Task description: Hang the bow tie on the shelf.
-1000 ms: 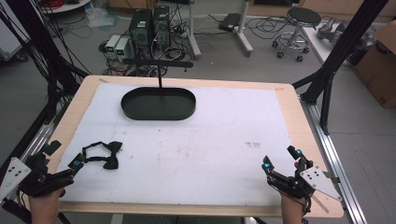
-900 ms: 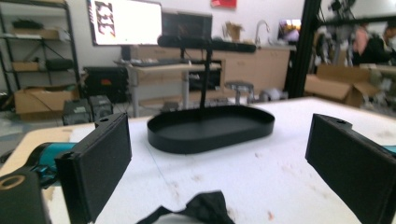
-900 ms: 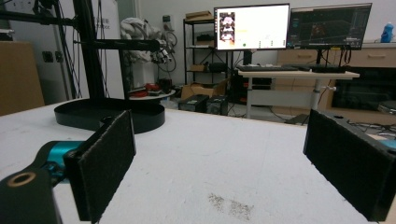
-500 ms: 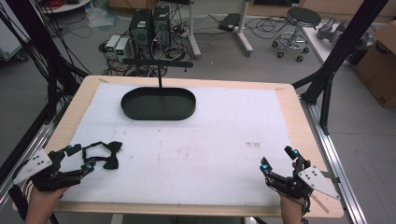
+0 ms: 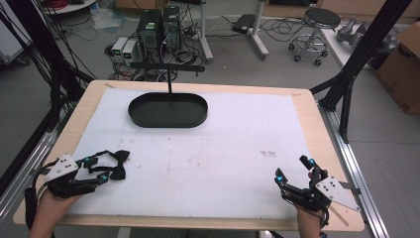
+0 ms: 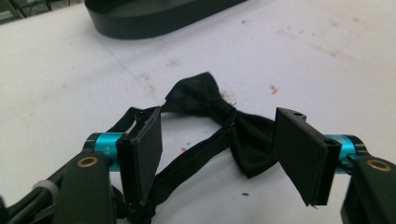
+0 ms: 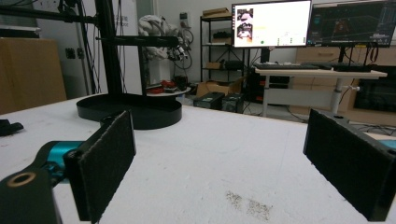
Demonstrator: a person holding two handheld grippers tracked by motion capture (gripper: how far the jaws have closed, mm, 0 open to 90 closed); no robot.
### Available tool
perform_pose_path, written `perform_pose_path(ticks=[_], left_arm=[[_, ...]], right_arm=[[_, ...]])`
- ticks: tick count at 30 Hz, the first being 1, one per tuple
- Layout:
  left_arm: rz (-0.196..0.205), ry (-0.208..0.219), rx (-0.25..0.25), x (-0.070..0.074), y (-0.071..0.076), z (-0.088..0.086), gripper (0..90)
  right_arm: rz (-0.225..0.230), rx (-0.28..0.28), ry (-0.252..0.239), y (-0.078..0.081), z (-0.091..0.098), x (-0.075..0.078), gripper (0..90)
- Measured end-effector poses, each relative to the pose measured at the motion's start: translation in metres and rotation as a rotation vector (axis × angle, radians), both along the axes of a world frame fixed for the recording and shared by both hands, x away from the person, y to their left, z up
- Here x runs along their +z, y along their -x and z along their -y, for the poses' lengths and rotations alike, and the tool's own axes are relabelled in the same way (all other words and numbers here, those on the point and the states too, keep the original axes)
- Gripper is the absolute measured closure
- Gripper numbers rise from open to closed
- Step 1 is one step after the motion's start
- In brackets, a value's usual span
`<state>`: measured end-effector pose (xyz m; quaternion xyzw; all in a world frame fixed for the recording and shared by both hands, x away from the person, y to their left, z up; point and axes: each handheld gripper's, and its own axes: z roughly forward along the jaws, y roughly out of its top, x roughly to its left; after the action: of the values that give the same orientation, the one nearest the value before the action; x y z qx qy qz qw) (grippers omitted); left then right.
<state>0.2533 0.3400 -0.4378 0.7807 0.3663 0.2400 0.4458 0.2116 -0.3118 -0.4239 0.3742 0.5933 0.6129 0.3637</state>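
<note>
Both grippers' jaws stand apart, nothing clamped between them. Taking the black oval tray (image 5: 167, 110) as landmark: the white table (image 5: 237, 144) carries it toward the far side, left of centre. The right gripper (image 5: 292, 173) sits well apart from the tray, by the near right edge. The left gripper (image 5: 96, 168) is near-left of it, its jaws straddling the black bow tie (image 6: 224, 126) and its strap (image 6: 196, 158).

Wooden table (image 5: 311, 119) with a white mat (image 5: 218, 148) covering most of the top, faint stains mid-mat. Black oval tray (image 5: 168, 110) on the mat, far left of centre, with a post standing in it. Black bow tie (image 5: 117, 164) with its strap lies near left.
</note>
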Motion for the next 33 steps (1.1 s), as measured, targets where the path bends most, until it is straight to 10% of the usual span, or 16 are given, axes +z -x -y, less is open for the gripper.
perform_pose_path(ticks=[18,33], left_arm=[[-0.086,-0.081,0.039,-0.012,-0.012,-0.001,51.0],[-0.096,-0.101,0.050,-0.013,-0.007,0.007,86.7]], right_arm=[[-0.007,0.019,-0.016,0.001,0.001,0.000,8.2],[-0.018,0.015,-0.020,0.000,0.000,-0.002,8.2]])
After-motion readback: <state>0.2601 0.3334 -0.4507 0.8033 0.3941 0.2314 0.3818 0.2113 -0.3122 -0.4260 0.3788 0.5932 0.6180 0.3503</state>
